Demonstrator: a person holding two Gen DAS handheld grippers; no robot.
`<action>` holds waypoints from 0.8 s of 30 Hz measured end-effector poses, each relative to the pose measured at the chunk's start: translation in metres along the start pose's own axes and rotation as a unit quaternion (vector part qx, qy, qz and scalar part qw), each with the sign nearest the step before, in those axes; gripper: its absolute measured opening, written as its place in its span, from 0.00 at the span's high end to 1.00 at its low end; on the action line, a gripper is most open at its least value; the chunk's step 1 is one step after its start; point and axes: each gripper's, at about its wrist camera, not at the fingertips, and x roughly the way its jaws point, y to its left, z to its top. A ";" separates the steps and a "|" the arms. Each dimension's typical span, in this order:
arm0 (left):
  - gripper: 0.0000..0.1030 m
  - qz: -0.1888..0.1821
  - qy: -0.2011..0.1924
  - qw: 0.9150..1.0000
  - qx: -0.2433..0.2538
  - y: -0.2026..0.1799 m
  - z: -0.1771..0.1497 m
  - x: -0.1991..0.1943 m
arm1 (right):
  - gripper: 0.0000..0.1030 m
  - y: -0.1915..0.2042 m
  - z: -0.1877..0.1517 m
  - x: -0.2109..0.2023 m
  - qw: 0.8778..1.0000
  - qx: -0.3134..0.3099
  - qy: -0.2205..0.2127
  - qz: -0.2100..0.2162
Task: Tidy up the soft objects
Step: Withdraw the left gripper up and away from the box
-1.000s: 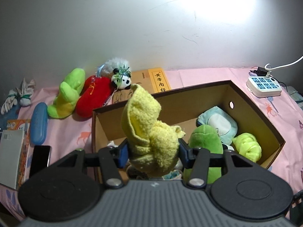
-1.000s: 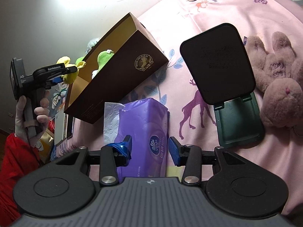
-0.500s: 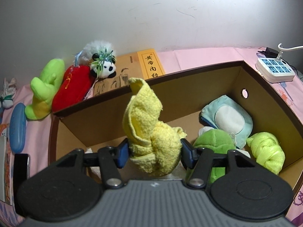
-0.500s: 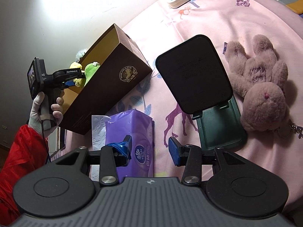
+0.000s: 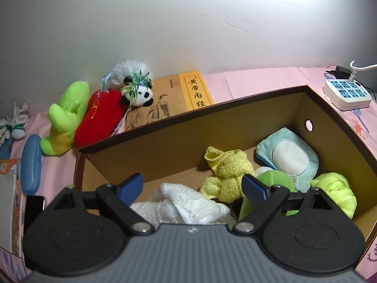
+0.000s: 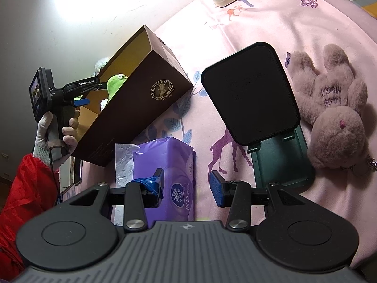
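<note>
My left gripper (image 5: 192,186) is open and empty over the brown cardboard box (image 5: 231,127). The yellow towel (image 5: 226,174) lies loose in the box, beside a white towel (image 5: 188,202), a green plush (image 5: 273,184), a light blue plush (image 5: 287,158) and a lime cloth (image 5: 337,191). Outside the box, at the back left, lie a lime green plush (image 5: 66,118), a red plush (image 5: 99,120) and a small panda (image 5: 139,94). My right gripper (image 6: 186,188) is open and empty above the pink sheet, with a mauve plush rabbit (image 6: 334,108) to its right.
A yellow book (image 5: 179,96) leans behind the box. A power strip (image 5: 346,92) sits at the back right. A blue case (image 5: 30,162) and a phone (image 5: 34,210) lie left. In the right wrist view, a purple tissue pack (image 6: 165,172) and a black stand (image 6: 254,94) lie ahead.
My left gripper has opened and dropped the yellow towel into the box. My right gripper has shifted slightly and stays open.
</note>
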 end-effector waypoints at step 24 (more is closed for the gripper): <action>0.11 0.028 -0.008 0.999 -0.040 0.017 -0.039 -0.093 | 0.74 0.027 -0.008 0.006 0.999 -0.038 0.011 0.037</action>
